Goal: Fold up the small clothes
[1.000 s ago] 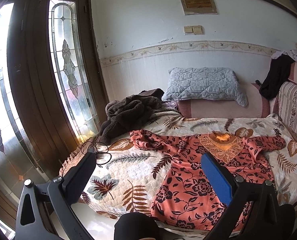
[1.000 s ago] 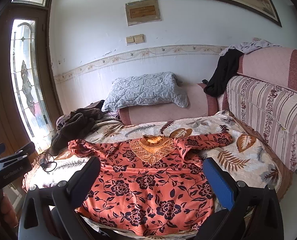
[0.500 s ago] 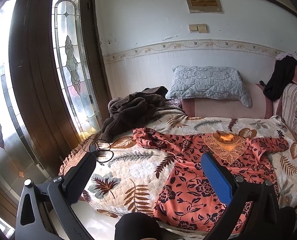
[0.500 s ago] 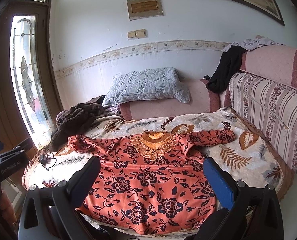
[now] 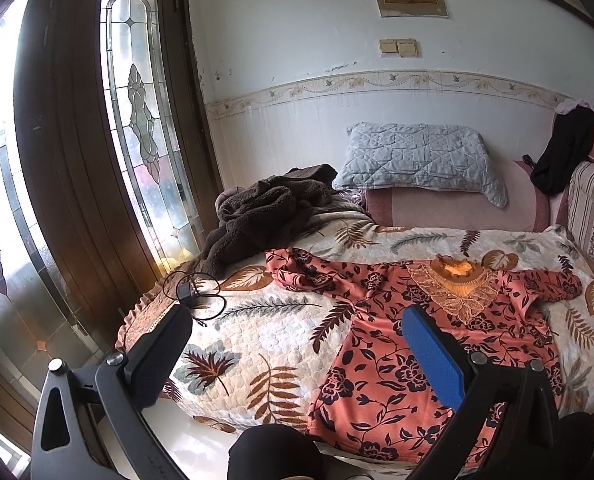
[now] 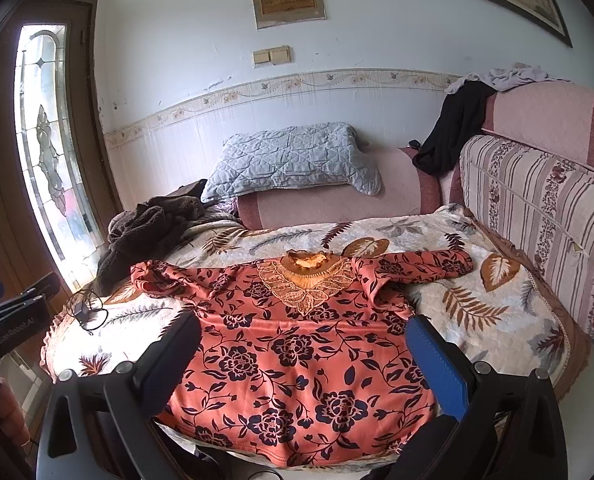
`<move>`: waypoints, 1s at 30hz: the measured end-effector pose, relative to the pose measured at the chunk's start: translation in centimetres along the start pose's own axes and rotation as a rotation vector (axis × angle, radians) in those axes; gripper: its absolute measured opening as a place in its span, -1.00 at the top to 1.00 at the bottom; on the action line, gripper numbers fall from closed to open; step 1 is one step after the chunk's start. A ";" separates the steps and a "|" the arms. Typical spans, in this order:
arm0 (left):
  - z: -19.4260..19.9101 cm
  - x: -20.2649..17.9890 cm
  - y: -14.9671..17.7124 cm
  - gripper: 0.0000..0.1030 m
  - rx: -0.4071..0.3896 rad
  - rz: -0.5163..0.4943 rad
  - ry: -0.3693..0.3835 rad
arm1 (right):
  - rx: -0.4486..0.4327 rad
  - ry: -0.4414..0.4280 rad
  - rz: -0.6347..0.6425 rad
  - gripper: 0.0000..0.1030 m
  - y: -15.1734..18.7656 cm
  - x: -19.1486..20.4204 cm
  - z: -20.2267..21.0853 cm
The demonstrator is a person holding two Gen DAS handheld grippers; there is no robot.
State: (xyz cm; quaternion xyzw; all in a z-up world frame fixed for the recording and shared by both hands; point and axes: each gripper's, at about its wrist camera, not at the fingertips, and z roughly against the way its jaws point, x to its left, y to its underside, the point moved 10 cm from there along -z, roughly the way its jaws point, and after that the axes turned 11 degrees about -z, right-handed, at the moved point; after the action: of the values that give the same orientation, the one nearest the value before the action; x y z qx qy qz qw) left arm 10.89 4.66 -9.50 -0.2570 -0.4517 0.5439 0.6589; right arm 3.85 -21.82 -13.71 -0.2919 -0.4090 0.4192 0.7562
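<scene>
An orange floral top (image 6: 297,356) with a lace collar lies spread flat on the leaf-print bed cover (image 6: 477,320), sleeves out to both sides. In the left wrist view the same top (image 5: 409,344) lies right of centre. My left gripper (image 5: 297,336) hovers open above the bed's near left part, nothing between its fingers. My right gripper (image 6: 303,340) hangs open over the top's lower half, apart from the cloth. The left gripper's body (image 6: 13,320) shows at the left edge of the right wrist view.
A brown fleece garment (image 5: 265,216) is heaped at the bed's far left, with a black cable and charger (image 5: 197,296) near it. A grey quilted pillow (image 6: 293,164) leans on the pink bolster. Black clothing (image 6: 453,128) hangs over the striped sofa back (image 6: 537,208). A stained-glass door (image 5: 137,120) stands left.
Both grippers have drifted slightly closer to the bed and a bit lower; the top lies unchanged. Both stay open.
</scene>
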 end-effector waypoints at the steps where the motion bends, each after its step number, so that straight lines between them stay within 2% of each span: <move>1: -0.2 -0.1 0.0 -1.00 0.002 -0.001 0.000 | 0.001 0.003 0.003 -1.00 0.0 -0.1 -0.2; 14: -4.0 -1.8 -1.0 -1.00 0.031 -0.027 0.003 | 0.011 0.082 0.064 -1.00 -1.0 -2.2 -5.2; 17: -6.8 -3.5 -1.3 -1.00 0.070 -0.029 0.055 | 0.021 0.080 0.025 -1.00 -2.1 -3.7 -7.6; 20: -11.3 -6.6 -1.0 -1.00 0.143 -0.028 0.159 | 0.045 0.045 -0.079 -1.00 -3.5 -6.7 -11.4; 23: -17.4 -11.0 0.2 -1.00 0.264 -0.051 0.263 | 0.124 0.006 -0.249 -1.00 -4.3 -12.0 -16.3; 25: -21.8 -13.5 1.4 -1.00 0.345 -0.070 0.253 | 0.168 -0.022 -0.387 -1.00 -4.9 -16.8 -19.9; 27: -26.0 -15.7 2.6 -1.00 0.415 -0.081 0.232 | 0.169 -0.001 -0.545 -1.00 -5.4 -22.7 -23.0; 30: -31.0 -18.0 3.8 -1.00 0.459 -0.082 0.216 | 0.164 -0.032 -0.796 -1.00 -6.2 -29.5 -27.4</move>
State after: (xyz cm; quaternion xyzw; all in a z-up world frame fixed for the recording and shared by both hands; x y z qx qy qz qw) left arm 36.19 -6.65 -32.59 -0.1390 -0.2533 0.5744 0.7659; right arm 20.67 -53.27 -33.43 -0.0428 -0.4670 0.1293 0.8737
